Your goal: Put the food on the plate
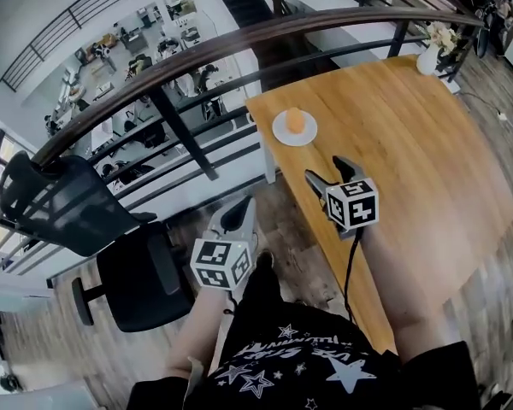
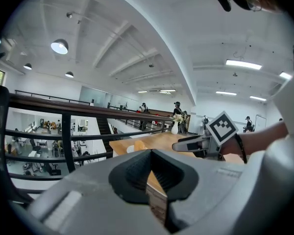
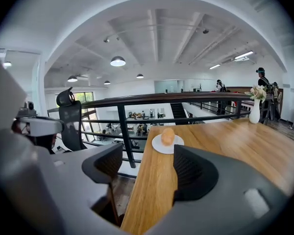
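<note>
**Food on plate, far-left tabletop; both grippers held clear**

- Food [image 1: 295,120]: one round orange piece, resting on the plate.
- Plate [image 1: 280,133]: white and round, near the far-left corner of the wooden tabletop [image 1: 410,143].
- Right gripper [image 1: 327,171]: you hold it over the tabletop's left edge, nearer to you than the plate and apart from it. In the right gripper view its fingers [image 3: 193,173] stand wide open with nothing between them. The plate and food show beyond the gap.
- Left gripper [image 1: 241,207]: you hold it off the tabletop to the left, over the wooden floor. In the left gripper view its fingers [image 2: 134,169] are closed together on nothing.
- Head view only: your dark shirt [image 1: 299,366], and the lower floor [image 1: 137,49] with desks beyond the railing [image 1: 197,54].
- Left gripper view only: the right gripper seen from the side with its marker cube [image 2: 222,128], and people [image 2: 177,112] standing far off by the railing. The plate is only a sliver there.
- Right gripper view: the white vase [image 3: 255,110] of flowers at the far right of the tabletop, and the black office chair [image 3: 71,116] far left. Both also appear in the head view.
- Writing: the marker cubes carry black-and-white square patterns. The shirt has white stars and lettering too distorted to read.
</note>
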The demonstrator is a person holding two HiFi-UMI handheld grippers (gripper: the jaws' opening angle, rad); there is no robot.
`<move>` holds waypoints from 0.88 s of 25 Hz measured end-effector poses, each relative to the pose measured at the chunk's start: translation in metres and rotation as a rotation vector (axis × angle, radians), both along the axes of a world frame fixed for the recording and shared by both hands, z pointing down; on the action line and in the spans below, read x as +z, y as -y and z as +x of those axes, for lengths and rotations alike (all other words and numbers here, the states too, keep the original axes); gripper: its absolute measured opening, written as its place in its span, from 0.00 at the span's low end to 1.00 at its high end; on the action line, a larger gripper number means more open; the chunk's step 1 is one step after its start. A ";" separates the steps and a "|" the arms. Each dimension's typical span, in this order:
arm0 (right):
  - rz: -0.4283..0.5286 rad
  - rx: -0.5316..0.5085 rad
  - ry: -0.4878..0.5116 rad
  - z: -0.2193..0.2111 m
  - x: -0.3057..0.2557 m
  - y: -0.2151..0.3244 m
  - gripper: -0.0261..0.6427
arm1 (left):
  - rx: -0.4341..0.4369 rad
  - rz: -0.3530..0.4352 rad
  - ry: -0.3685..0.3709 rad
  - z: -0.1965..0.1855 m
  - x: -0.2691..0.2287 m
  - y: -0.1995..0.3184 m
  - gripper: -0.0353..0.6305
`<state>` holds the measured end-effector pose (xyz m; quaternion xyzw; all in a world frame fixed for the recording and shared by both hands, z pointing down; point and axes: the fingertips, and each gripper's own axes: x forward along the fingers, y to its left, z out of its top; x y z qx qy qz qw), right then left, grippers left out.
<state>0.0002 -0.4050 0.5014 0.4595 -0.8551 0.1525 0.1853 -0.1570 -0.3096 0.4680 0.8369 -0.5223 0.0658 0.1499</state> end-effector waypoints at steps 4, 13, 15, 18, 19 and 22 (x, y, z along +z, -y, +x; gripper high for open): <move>0.010 -0.031 0.013 0.009 -0.006 -0.035 0.51 | -0.013 -0.007 0.000 0.015 0.002 -0.032 0.06; -0.006 -0.122 0.061 0.010 0.003 -0.087 0.38 | -0.093 -0.059 0.009 0.023 0.020 -0.092 0.06; -0.009 -0.134 0.066 0.008 0.003 -0.097 0.35 | -0.102 -0.068 0.016 0.021 0.021 -0.103 0.06; -0.011 -0.146 0.081 0.005 0.003 -0.103 0.28 | -0.126 -0.073 0.020 0.013 0.021 -0.111 0.06; -0.013 -0.146 0.087 0.006 0.004 -0.105 0.25 | -0.131 -0.074 0.020 0.012 0.021 -0.113 0.06; -0.022 -0.139 0.091 0.011 0.009 -0.111 0.08 | -0.128 -0.077 0.021 0.013 0.026 -0.118 0.06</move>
